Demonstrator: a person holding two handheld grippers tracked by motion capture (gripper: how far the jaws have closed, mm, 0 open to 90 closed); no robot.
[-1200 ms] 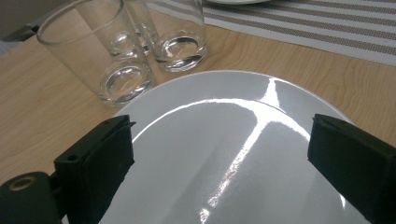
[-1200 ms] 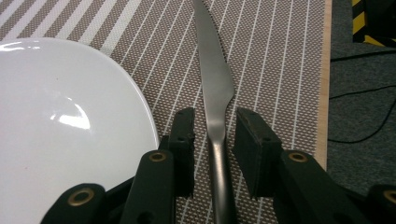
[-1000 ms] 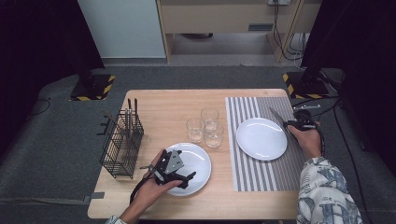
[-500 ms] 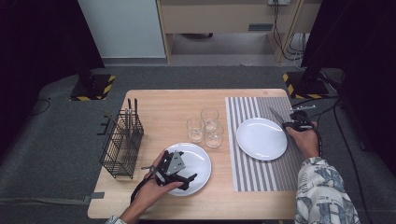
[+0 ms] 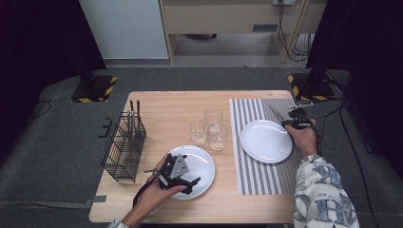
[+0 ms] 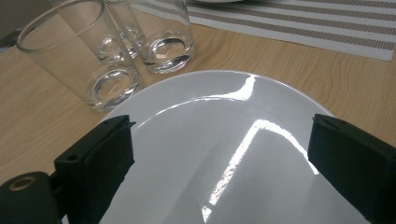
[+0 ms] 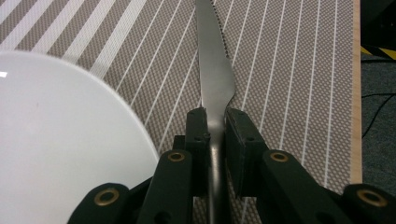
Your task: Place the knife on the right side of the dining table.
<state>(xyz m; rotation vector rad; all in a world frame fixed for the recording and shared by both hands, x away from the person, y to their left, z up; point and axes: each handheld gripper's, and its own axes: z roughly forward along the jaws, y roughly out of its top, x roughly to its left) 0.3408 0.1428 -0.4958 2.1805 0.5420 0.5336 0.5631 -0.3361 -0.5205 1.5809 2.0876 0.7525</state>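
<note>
Right gripper (image 7: 215, 122) pinching knife (image 7: 214, 70) beside bare plate (image 5: 266, 141); left gripper (image 6: 224, 154) spread over another bare plate (image 6: 219, 154).

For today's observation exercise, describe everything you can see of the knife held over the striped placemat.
The knife is a slim table knife of plain grey, matt-looking metal, with small serrations along one blade edge. The right tool is shut on it where blade narrows into handle, a black pad pressing each flat side, so it stands on edge. The blade points away from the person over the striped placemat, just right of the white plate. Its tip is cut off in the right gripper view.
</note>
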